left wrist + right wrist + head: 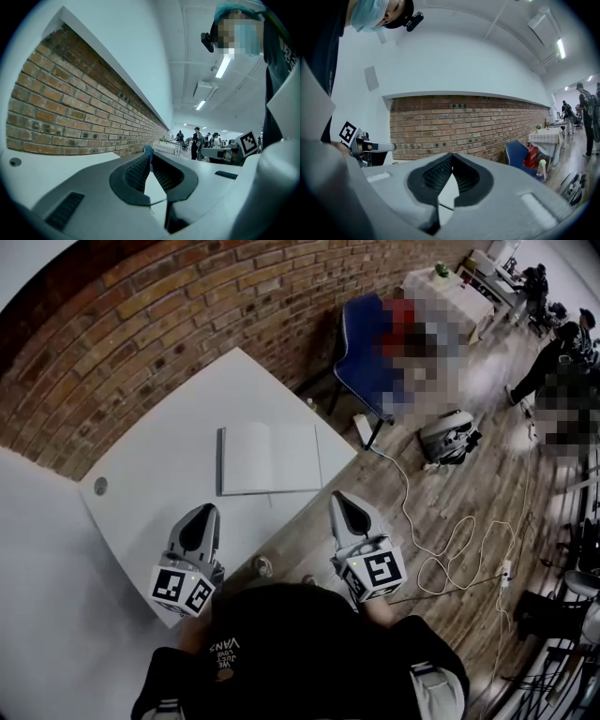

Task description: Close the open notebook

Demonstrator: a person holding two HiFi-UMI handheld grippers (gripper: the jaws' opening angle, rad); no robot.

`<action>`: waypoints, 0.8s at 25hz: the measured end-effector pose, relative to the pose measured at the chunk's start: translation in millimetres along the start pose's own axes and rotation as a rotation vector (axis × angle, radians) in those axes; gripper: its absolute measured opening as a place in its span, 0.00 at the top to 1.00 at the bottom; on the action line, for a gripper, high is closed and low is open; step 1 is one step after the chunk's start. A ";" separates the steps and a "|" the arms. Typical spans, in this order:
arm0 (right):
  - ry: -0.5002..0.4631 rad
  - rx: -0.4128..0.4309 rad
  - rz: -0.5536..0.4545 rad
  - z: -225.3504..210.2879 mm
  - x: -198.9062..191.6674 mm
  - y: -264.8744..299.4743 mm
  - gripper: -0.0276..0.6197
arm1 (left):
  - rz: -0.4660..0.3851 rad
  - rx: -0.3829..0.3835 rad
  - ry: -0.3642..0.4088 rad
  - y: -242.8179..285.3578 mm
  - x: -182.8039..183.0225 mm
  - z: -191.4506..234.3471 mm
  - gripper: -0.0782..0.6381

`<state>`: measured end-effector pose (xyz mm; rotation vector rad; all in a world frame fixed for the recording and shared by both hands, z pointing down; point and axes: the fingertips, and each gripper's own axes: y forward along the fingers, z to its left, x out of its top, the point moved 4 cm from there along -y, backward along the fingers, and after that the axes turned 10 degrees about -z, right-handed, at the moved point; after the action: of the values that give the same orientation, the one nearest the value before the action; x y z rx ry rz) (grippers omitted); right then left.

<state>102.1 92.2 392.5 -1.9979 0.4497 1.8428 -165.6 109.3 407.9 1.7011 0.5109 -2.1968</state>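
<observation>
In the head view, the open notebook (270, 458) lies flat on the white bench (169, 442), its blank pages facing up, close to the bench's right edge and set a little in from the near one. The left gripper (202, 510) is held over the near part of the bench, short of the notebook and to its left. The right gripper (339, 499) is just beyond the bench's near right edge, over the wooden floor (441, 512), below the notebook's right corner. Neither gripper touches the notebook. A brick wall (141, 324) runs behind the bench, a blue chair (366, 348) stands past its far corner, and a white cable (441, 554) winds across the floor.

In the left gripper view, the left gripper (150, 158) has its jaws drawn together so the tips meet, with nothing between them. The brick wall (70, 112) fills the left side, and the right gripper's marker cube (248, 141) shows at the right.

In the right gripper view, the right gripper (451, 156) is likewise narrowed to touching tips and holds nothing. The brick wall (464, 124) is straight ahead, the blue chair (516, 154) at the right.
</observation>
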 end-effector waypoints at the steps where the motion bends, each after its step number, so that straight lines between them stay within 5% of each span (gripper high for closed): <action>1: 0.005 -0.013 0.004 2.1 -0.2 4.2 0.96 | 0.001 -0.003 -0.001 0.6 0.9 5.1 0.85; 20: 0.002 -0.103 0.006 29.0 -15.2 52.6 0.96 | 0.029 -0.061 -0.028 14.4 2.0 77.1 0.85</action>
<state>50.3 59.8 402.5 -2.0669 0.3681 1.9037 -225.6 60.9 422.4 1.6340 0.5368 -2.1599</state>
